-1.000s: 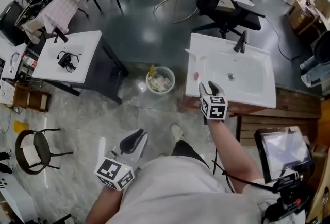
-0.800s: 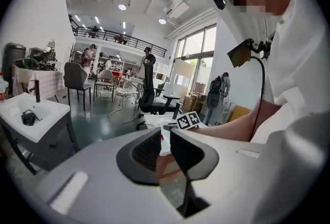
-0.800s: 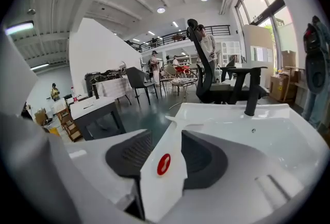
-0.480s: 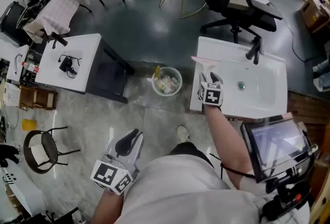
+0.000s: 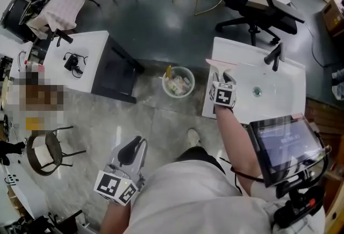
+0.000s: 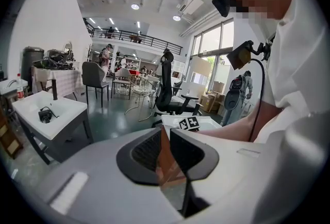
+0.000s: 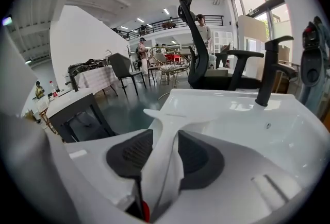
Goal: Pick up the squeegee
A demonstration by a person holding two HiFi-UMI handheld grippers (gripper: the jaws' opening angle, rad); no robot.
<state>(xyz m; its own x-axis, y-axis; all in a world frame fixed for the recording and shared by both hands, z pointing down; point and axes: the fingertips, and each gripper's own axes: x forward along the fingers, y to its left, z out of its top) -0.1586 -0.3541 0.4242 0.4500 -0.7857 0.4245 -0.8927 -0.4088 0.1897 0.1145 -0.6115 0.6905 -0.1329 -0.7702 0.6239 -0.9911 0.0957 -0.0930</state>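
The squeegee (image 5: 217, 64) lies on the left rim of the white sink (image 5: 242, 47), right of centre in the head view. I have my right gripper (image 5: 222, 77) on it, jaws closing with the white handle between the pads. At lower left my left gripper (image 5: 131, 151) hangs over the floor, jaws a narrow slit, empty. A waste bin (image 5: 192, 78) stands just left of the sink.

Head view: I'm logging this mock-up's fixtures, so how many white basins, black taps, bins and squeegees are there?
White basins: 2
Black taps: 2
Bin: 1
Squeegee: 1
Total: 6
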